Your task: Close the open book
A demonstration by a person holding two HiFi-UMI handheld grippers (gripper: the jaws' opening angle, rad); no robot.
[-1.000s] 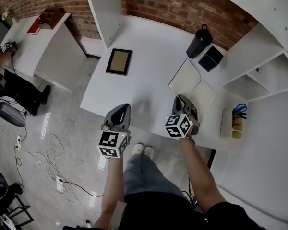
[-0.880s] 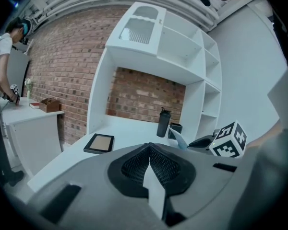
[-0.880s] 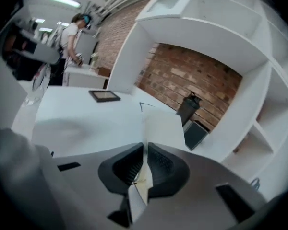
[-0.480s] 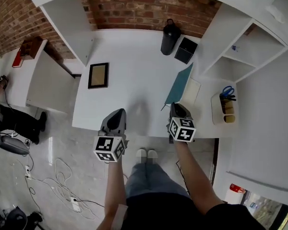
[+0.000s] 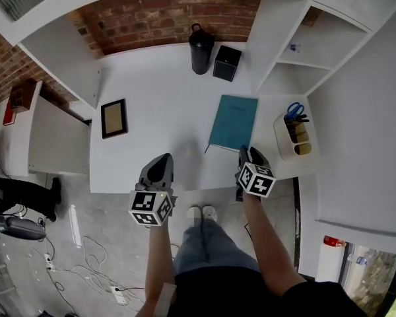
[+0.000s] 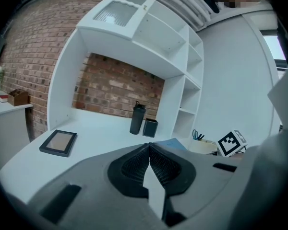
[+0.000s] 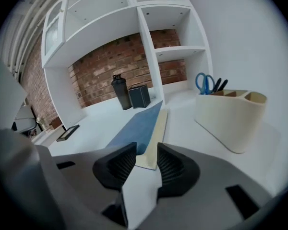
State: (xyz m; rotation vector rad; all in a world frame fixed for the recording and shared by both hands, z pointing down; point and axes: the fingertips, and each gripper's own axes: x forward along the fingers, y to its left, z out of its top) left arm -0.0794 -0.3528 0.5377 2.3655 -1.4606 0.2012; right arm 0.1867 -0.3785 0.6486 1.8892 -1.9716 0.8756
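Hovering empty, the left gripper (image 5: pixel 161 160) has fingers (image 6: pixel 132 169) pressed together; right of them the closed teal book (image 5: pixel 233 122) lies flat on the bench (image 5: pixel 158 98), its near corner between the opening fingers (image 7: pixel 173 166) of the right gripper (image 5: pixel 246 153), unpinched.

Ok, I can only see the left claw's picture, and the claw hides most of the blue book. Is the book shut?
Observer: Yes. In the head view the book lies flat on the desk, closed, teal cover on top.
Operator: Is the other claw holding it?
Observer: No. The right claw is opening. The book's near end shows in the gap, but the pads don't press it.
Operator: Is anything close that it could bump?
Observer: The cream pen holder stands just right of the book, not touching it.
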